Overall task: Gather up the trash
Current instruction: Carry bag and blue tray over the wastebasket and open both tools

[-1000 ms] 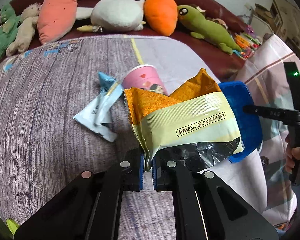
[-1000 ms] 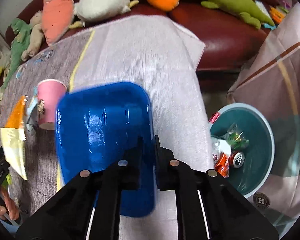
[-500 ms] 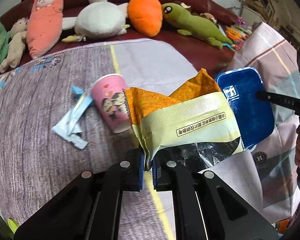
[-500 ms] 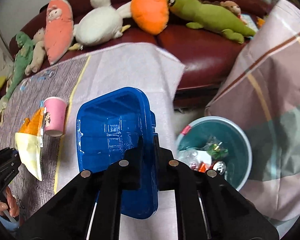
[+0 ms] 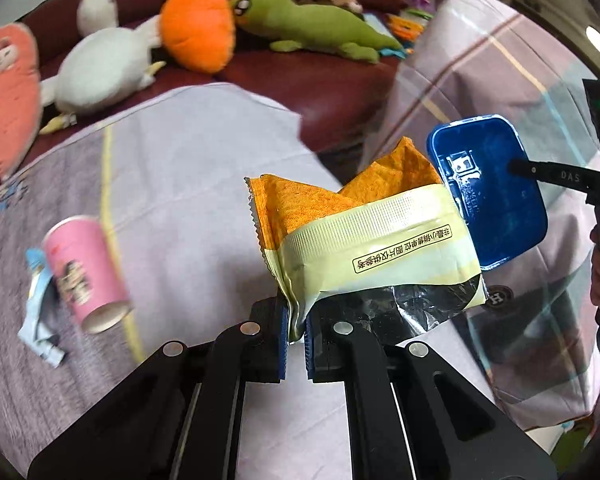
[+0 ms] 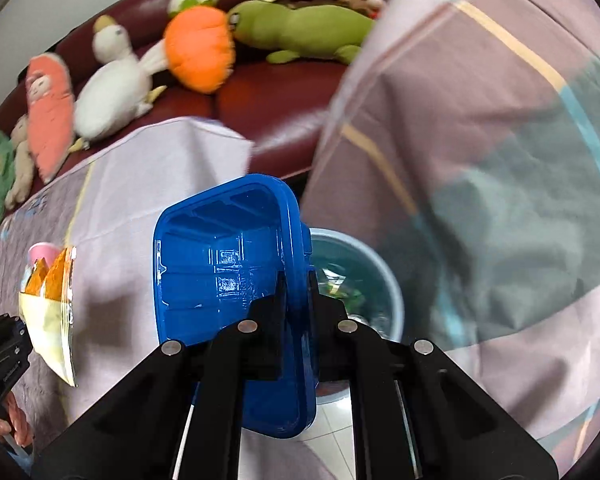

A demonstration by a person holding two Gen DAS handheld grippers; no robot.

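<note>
Black fingers of the left gripper (image 5: pixel 296 334) pinch a yellow wrapper (image 5: pixel 364 240) by its corner, so it hangs clear of the desk (image 5: pixel 188 184). Right gripper (image 6: pixel 298 300) clamps the blue tray (image 6: pixel 224 272) by its rim, on edge, just before the bin (image 6: pixel 384 292). Since a second ago both have swung right toward the bin; the pink cup (image 5: pixel 82 272) lies farther left.

Along the maroon sofa (image 5: pixel 332 80) lay an orange carrot plush (image 5: pixel 198 34), a green dinosaur plush (image 5: pixel 316 26) and a white duck plush (image 5: pixel 100 64).
</note>
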